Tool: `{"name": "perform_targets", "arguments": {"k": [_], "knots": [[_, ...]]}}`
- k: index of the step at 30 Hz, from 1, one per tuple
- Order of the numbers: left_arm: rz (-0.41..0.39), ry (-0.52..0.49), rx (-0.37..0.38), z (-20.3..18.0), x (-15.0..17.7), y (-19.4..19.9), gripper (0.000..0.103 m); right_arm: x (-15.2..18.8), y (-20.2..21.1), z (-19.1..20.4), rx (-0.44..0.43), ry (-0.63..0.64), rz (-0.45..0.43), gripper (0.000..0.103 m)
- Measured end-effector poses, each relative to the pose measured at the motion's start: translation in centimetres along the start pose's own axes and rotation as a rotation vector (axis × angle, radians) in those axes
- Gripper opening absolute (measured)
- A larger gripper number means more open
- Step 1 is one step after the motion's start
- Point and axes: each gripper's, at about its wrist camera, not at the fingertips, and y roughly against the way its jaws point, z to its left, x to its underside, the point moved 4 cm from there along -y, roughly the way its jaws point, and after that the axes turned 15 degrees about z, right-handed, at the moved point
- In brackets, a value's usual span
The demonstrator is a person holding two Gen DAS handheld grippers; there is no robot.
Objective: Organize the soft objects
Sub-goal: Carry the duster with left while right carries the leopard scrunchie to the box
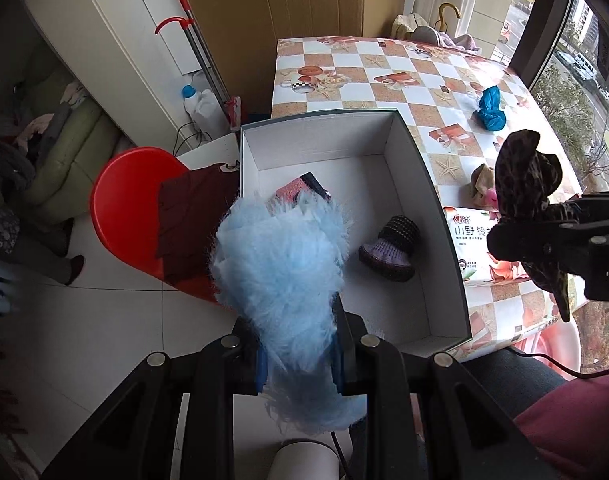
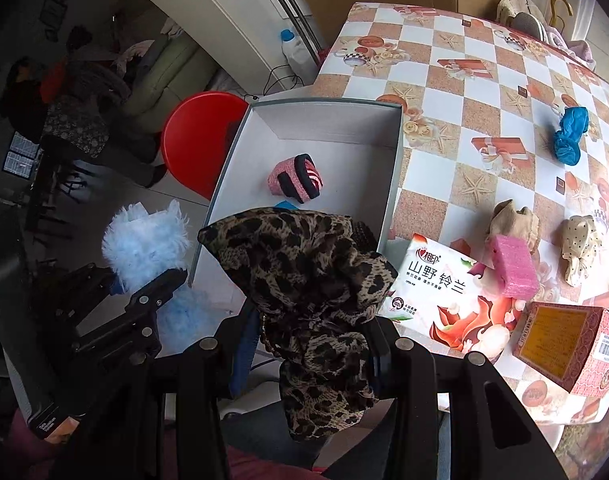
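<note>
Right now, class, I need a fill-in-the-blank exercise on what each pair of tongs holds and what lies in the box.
1. The left tongs grip a fluffy item coloured light ____.
2. The right tongs grip a cloth with a ____ print.
3. The pink-and-black sock lies inside the white ____.
4. The pink sponge rests on the ____.

Missing words: blue; leopard; box; table

Lived-in home: sofa point(image 1: 64, 160), mop point(image 1: 200, 52), checkered tablecloth point(image 1: 384, 76).

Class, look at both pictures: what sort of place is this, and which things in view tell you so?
Most likely a lived-in home, perhaps a dining corner by a window. Clues: a table with a patterned oilcloth, a mop against a white cabinet, and a sofa piled with clothes.
</note>
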Motion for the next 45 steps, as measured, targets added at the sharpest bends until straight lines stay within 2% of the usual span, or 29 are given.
{"name": "perform_targets", "arguments": {"k": [11, 45], "knots": [[-0.042, -0.008, -0.021, 0.5, -0.1, 0.8, 0.026, -0.9, 0.5, -0.2, -0.010, -0.022, -0.020, 0.046], [-0.042, 0.021, -0.007, 1.1, -0.4, 0.5, 0.026, -1.4, 0.2, -0.5, -0.004, -0.019, -0.008, 0.046]]}}
